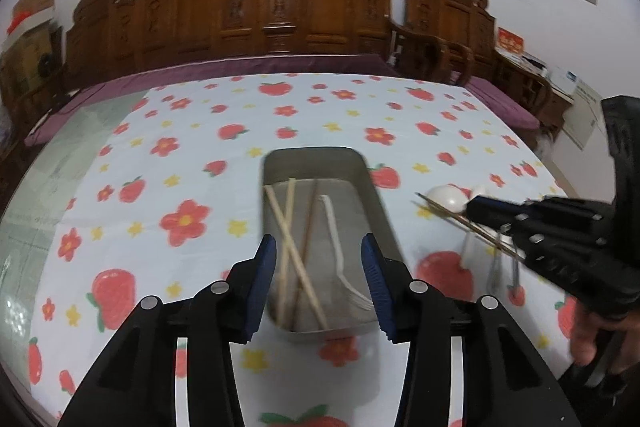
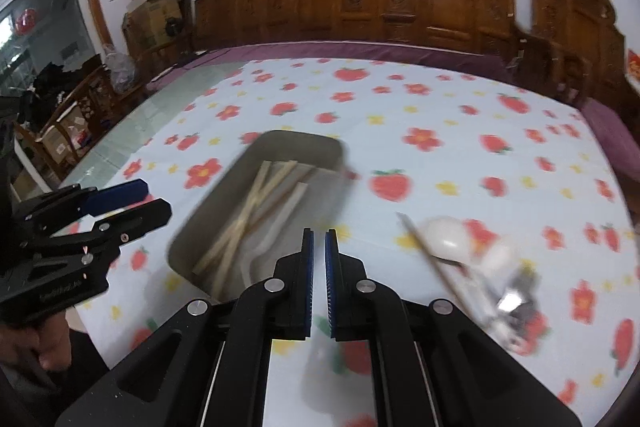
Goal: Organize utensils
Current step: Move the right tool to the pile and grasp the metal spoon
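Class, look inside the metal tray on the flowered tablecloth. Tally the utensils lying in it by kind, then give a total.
Inside the metal tray, from the left wrist view:
light wooden chopsticks: 2
brown chopstick: 1
white plastic fork: 1
Total: 4

Both wrist views angled down, close, sharing tray [image 1: 320, 163]
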A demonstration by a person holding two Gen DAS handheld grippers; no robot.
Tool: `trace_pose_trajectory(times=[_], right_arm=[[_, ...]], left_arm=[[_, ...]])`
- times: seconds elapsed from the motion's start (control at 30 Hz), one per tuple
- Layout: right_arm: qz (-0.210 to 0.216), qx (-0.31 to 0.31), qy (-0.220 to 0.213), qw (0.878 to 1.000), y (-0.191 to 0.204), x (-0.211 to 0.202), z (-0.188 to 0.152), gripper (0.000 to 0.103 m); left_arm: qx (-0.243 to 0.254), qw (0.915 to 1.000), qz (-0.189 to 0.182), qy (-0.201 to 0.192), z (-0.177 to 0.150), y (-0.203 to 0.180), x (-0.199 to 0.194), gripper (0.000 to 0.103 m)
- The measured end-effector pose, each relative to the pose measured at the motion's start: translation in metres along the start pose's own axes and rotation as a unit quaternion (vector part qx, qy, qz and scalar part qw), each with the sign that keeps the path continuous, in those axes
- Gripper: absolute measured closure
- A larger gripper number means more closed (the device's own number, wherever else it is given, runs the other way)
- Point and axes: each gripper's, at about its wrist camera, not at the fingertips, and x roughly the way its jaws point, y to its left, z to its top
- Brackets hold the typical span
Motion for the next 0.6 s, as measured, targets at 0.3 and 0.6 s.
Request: trace_pose_trajectory(times=[0.3, 0.6], right_arm=[[-0.078, 0.027, 0.005, 0.997, -0.078, -0.041, -0.04, 0.083], [-0.092, 0.067, 0.042, 0.993, -0.112, -0.022, -0.077, 0.083]], left_arm=[[0.036, 0.9988, -0.033, 0.002, -0.008, -0.046, 0.007, 0.044], [0.047, 0.9972, -0.056, 0.019, -0.019, -0.075, 0.02, 0.044]])
